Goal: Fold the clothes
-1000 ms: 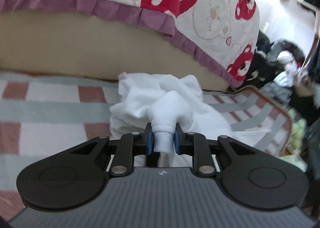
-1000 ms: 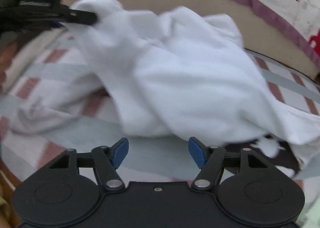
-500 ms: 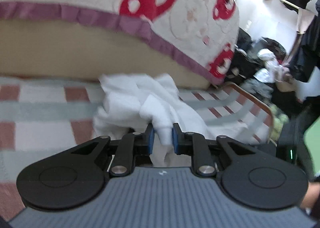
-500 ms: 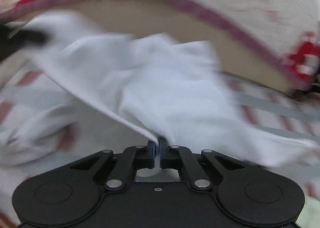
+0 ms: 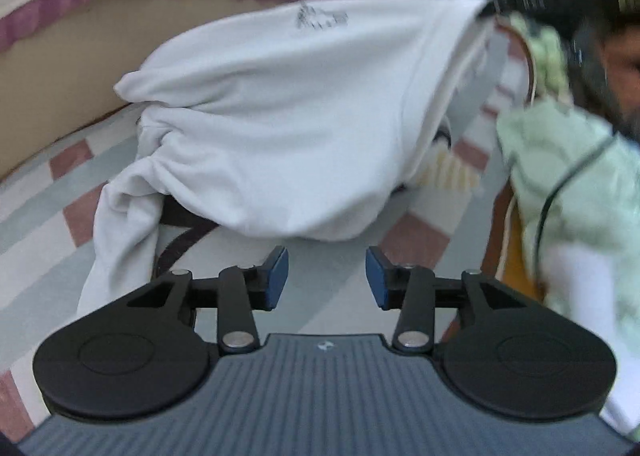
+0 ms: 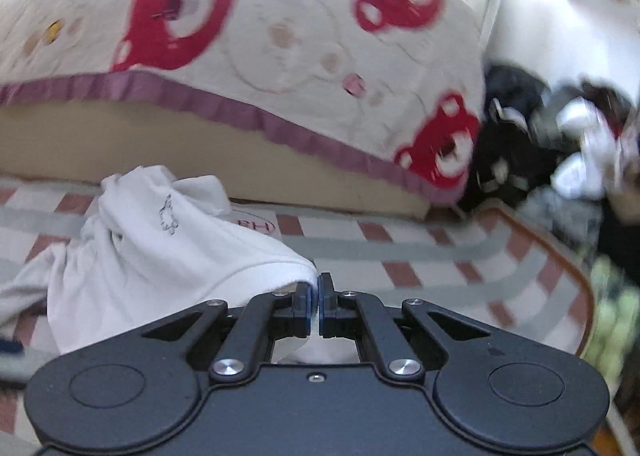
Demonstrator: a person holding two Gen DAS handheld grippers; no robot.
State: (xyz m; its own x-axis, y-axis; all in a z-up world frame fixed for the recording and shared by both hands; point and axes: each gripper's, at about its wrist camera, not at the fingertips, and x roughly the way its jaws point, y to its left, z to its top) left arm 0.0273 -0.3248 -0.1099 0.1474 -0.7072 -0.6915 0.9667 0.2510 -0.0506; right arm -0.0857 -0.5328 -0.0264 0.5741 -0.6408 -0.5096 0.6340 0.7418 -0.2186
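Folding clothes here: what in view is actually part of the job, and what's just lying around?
Part of the job:
- white garment, one edge pinched in the right claw
- left claw, its jaws opening, nothing between them
- checked bed sheet it lies on

Just lying about:
- bear-print quilt
- dark clothes heap beyond the bed
- pale green fabric at the side

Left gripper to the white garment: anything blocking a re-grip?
Nothing visible. The left gripper is opening with nothing between its jaws; only bare checked bedsheet separates it from the white garment, which the right gripper holds pinched by an edge.
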